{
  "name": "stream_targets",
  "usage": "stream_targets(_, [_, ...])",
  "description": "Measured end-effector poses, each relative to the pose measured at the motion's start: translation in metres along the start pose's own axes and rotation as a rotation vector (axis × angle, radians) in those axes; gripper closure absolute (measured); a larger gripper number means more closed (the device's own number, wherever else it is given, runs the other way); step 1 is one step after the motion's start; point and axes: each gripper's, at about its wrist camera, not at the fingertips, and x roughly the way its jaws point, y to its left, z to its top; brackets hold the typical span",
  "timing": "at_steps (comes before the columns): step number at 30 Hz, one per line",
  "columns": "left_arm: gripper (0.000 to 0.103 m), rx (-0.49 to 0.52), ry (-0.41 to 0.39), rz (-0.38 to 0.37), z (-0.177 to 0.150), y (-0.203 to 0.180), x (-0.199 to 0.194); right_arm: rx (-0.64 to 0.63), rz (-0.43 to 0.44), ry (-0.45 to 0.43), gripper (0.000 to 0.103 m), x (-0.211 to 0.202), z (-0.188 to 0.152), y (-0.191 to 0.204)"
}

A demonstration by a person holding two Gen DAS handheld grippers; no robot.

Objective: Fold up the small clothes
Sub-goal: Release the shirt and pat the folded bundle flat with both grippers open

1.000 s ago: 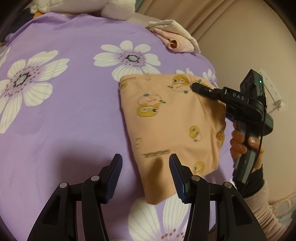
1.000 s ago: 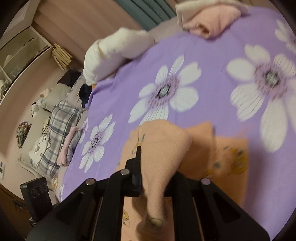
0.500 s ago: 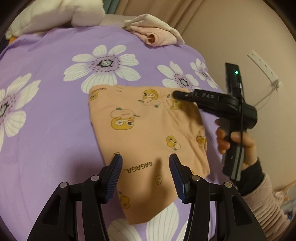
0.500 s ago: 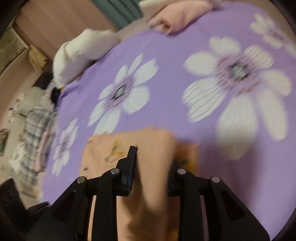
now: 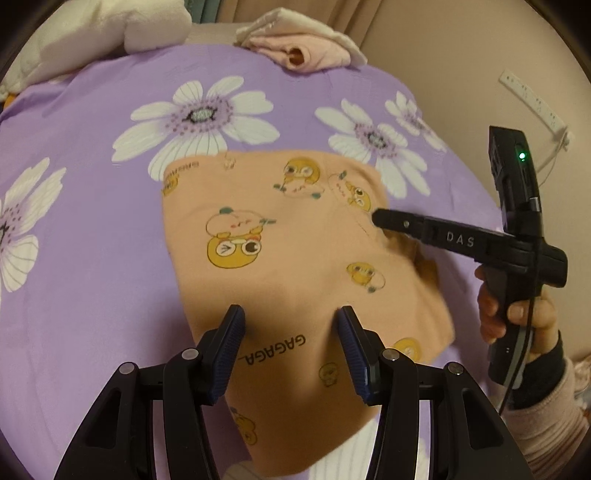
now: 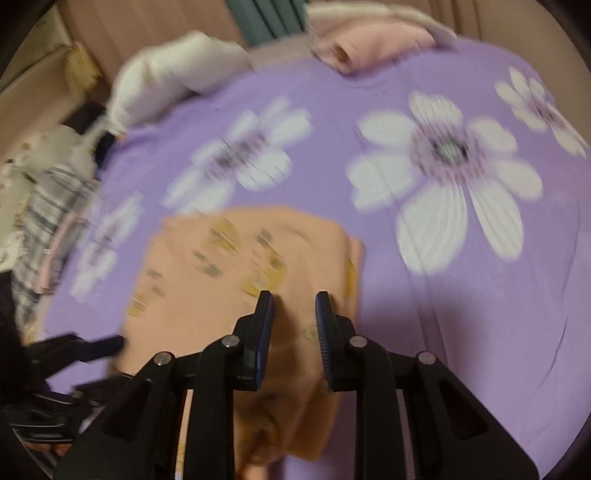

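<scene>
A peach baby garment (image 5: 280, 266) with yellow cartoon prints lies folded and mostly flat on the purple flowered bedspread (image 5: 92, 258). My left gripper (image 5: 290, 314) hovers open over its near part, its pads apart and gripping nothing. My right gripper (image 5: 375, 218), in a person's hand (image 5: 517, 314), points at the garment's right side, where a fold bulges. In the blurred right wrist view the right gripper (image 6: 293, 299) has a narrow gap and its jaws are closing; the garment (image 6: 207, 280) shows between the pads, not visibly pinched. The left gripper (image 6: 107, 345) appears at the garment's left edge.
A pile of pink and white clothes (image 5: 303, 51) sits at the bed's far edge, beside a white pillow (image 5: 110, 33). A wall with a power strip (image 5: 532, 99) runs along the right. Plaid bedding and clutter (image 6: 48, 221) lie off the bed's left side.
The right gripper has lowered the raised fold it was pinching onto the garment and its jaws have parted. My left gripper has moved in over the garment's near part.
</scene>
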Motion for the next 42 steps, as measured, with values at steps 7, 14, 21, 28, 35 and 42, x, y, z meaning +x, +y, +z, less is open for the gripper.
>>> stream_targets(7, [0.053,-0.024,-0.023,-0.027,-0.006,0.003,-0.014,0.007,-0.038,-0.019,0.077,-0.015,-0.011,-0.005])
stream_targets(14, [0.053,0.014,-0.073,-0.05,-0.03,-0.009,-0.035,-0.133,0.087,-0.072,0.078,-0.055,-0.047,0.037])
stream_targets(21, [0.053,-0.028,-0.022,-0.048,-0.054,-0.003,-0.014,-0.158,0.093,0.008,0.079,-0.037,-0.085,0.048])
stream_targets(28, [0.053,-0.057,-0.034,-0.065,-0.063,0.0,-0.026,-0.158,0.071,0.006,0.08,-0.04,-0.1,0.049])
stream_targets(35, [0.039,-0.145,-0.043,-0.041,-0.068,0.014,-0.039,-0.005,0.203,-0.028,0.056,-0.068,-0.103,0.026])
stream_targets(42, [0.033,-0.197,-0.06,-0.039,-0.064,0.025,-0.042,0.102,0.222,-0.053,0.041,-0.079,-0.099,0.005])
